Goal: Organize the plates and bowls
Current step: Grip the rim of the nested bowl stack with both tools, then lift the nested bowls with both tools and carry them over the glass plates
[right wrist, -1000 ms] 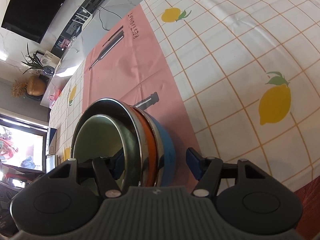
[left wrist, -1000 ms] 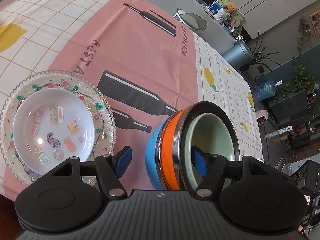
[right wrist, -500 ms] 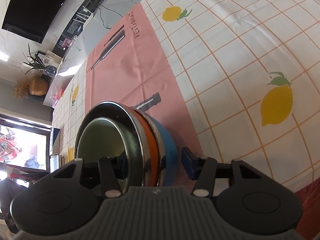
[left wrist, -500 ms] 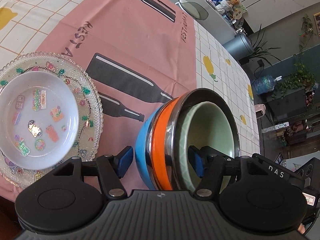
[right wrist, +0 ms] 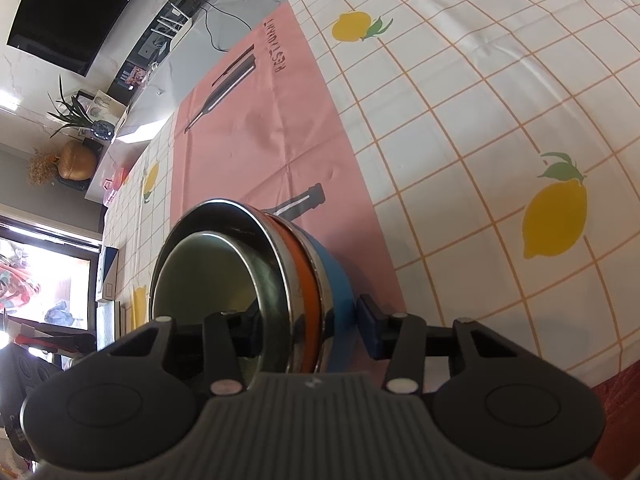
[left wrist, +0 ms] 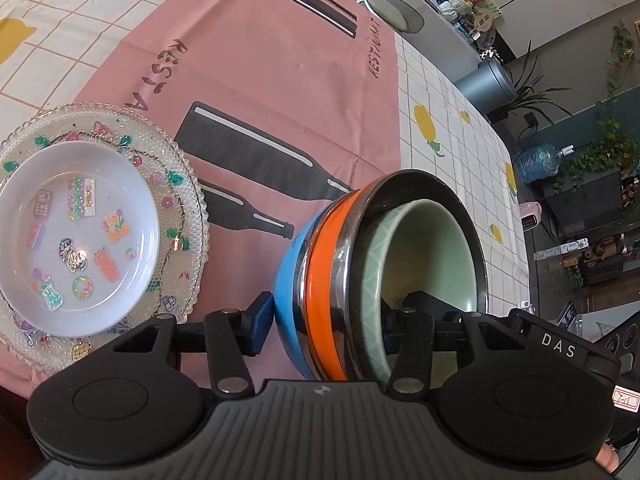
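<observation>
Four bowls (left wrist: 352,276) nest together on the table (right wrist: 460,128), beside two stacked plates (left wrist: 176,184). My left hand-held gripper (left wrist: 324,326) and right hand-held gripper (right wrist: 312,322) have just been closing around the bowls' rims; whether the pads touch is hidden.
</observation>
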{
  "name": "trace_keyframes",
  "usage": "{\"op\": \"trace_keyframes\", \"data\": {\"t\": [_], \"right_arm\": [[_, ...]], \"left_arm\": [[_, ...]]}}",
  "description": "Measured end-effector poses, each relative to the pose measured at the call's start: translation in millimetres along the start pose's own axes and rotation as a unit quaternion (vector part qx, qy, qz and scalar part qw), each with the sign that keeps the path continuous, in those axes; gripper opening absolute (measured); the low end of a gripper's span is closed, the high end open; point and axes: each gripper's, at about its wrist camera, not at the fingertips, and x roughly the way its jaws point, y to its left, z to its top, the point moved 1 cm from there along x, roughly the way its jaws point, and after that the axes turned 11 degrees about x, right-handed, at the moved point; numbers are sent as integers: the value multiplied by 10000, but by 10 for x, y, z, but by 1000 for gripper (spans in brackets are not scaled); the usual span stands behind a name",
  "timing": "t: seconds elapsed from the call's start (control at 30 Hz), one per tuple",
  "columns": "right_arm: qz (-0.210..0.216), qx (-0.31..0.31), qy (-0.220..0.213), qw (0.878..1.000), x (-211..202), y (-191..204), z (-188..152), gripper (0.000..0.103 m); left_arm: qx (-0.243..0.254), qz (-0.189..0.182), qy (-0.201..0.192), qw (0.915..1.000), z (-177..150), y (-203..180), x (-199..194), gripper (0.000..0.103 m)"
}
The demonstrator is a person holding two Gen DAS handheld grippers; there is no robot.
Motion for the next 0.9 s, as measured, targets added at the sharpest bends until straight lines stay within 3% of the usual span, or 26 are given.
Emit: {"op": "trace_keyframes", "data": {"t": [0.5, 0.9], "right_arm": [[-44, -92, 20, 9999, -54, 41, -45, 42], [153, -478, 13, 9987, -96, 447, -135, 42]], "left_arm": [[210, 27, -64, 9998, 50, -53, -74, 56], [71, 133, -423, 9990, 137, 94, -480, 56]]}}
